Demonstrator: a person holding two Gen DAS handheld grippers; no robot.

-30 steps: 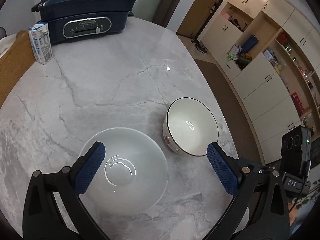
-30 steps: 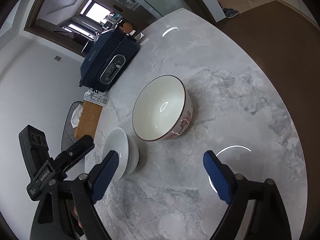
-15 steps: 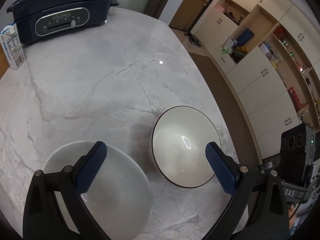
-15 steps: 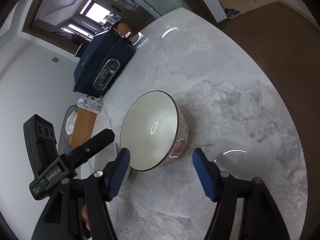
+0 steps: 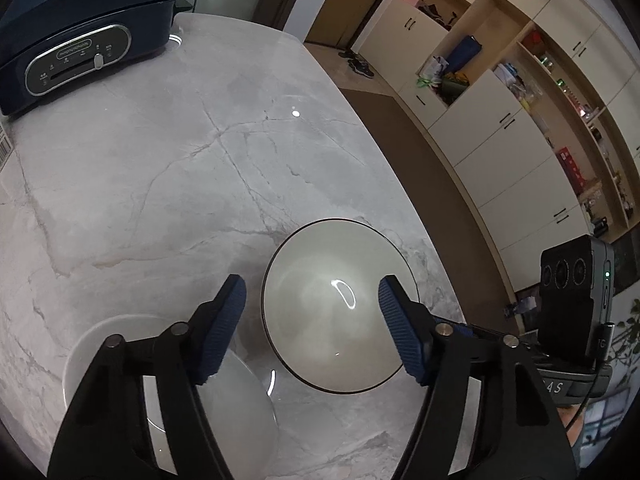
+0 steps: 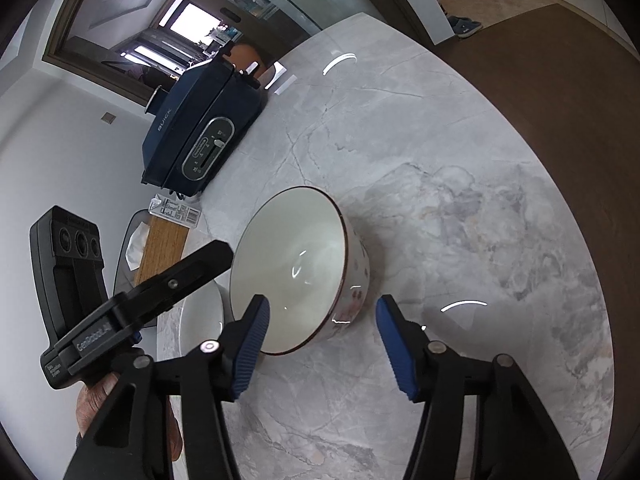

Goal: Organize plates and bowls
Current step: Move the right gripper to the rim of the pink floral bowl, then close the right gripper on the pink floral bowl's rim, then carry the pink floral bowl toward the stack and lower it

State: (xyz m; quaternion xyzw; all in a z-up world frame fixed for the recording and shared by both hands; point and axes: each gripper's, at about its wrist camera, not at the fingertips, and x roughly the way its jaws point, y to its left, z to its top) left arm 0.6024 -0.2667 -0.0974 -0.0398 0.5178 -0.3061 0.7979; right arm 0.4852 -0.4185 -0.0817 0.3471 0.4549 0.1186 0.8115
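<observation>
Marble table [image 5: 160, 184] fills most of both views, pale grey with veins. Dark blue cooker [image 5: 80, 28] sits at the upper left of the left wrist view, and left of centre in the right wrist view [image 6: 200, 136], at the far end of the table. Wall cupboards [image 5: 500, 92] run down the right side of the left wrist view. Rimmed bowl [image 5: 340, 304], white inside with a dark rim, stands upright on the table in the lower centre of the left wrist view; in the right wrist view [image 6: 296, 272] it is centre frame, with a red pattern on its outer wall. Plain white bowl [image 5: 96, 344] lies lower left in the left wrist view, just beside the rimmed bowl, partly hidden by the gripper arm; in the right wrist view [image 6: 200, 320] only a slice shows at lower left. Left gripper [image 5: 312, 320] hangs over the rimmed bowl, jaws closing, blue pads apart, one seen past the bowl's left rim and one over its right side; cannot tell any touch. Right gripper [image 6: 320, 340] sits at the bowl's near side, jaws closing, pads apart, the near rim and wall framed between them, no clear contact. A hand [image 6: 96, 408] shows at lower left of the right wrist view. Small carton [image 6: 176, 212] lies by a wooden board [image 6: 160, 252].
</observation>
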